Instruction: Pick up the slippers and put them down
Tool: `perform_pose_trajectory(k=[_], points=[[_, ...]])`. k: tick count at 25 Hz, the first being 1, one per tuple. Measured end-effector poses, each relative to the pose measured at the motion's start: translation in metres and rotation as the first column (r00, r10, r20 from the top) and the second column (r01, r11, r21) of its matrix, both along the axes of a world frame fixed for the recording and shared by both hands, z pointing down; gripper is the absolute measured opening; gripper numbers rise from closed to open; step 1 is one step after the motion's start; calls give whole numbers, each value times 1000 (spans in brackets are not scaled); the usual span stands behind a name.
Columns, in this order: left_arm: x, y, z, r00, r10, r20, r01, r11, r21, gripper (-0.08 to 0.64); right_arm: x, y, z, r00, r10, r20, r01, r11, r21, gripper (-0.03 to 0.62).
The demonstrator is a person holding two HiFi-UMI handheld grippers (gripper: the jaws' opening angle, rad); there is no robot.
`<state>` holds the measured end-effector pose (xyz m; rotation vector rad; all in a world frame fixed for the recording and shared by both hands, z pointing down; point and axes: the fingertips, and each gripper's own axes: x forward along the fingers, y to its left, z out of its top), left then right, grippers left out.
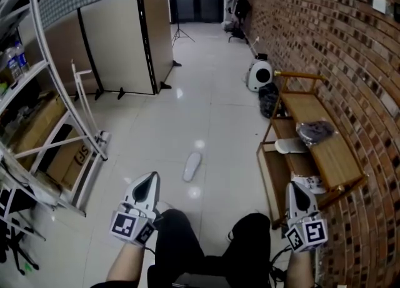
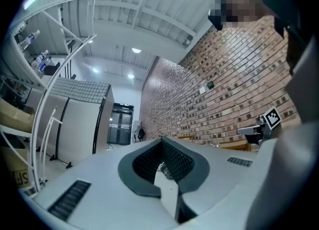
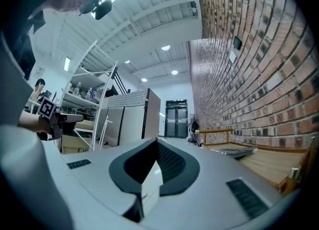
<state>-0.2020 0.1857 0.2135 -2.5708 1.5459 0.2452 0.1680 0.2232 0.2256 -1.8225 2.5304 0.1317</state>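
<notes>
two claws show low in the head view, the left claw [image 1: 150,182] and the right claw [image 1: 295,188]. each has its jaws pressed together with nothing between them, and each gripper view shows the same. between them are the person's knees [image 1: 212,243] in dark trousers.

one white slipper [image 1: 192,167] lies alone on the pale tiled floor [image 1: 187,105], ahead of the left claw and apart from it, well out from the walls.

along the brick wall [image 1: 325,24] stands a wooden shoe rack [image 1: 342,163]. a grey slipper [image 1: 315,132] rests on its top shelf, near the middle. a second white slipper [image 1: 290,147] pokes out at the lower shelf's front edge. a third white one [image 1: 310,184] lies at the rack's near corner, just beside the right claw.
</notes>
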Motion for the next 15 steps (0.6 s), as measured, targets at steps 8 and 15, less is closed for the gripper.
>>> perform_pose_trajectory(k=[8, 15], points=[[35, -19, -8, 998, 62, 27, -63, 998, 23, 2, 21, 3, 5, 998, 57, 19, -58, 998, 1, 3], [68, -27, -5, 991, 130, 15, -131, 991, 15, 3, 49, 17, 6, 991, 133, 15, -133, 991, -8, 3]])
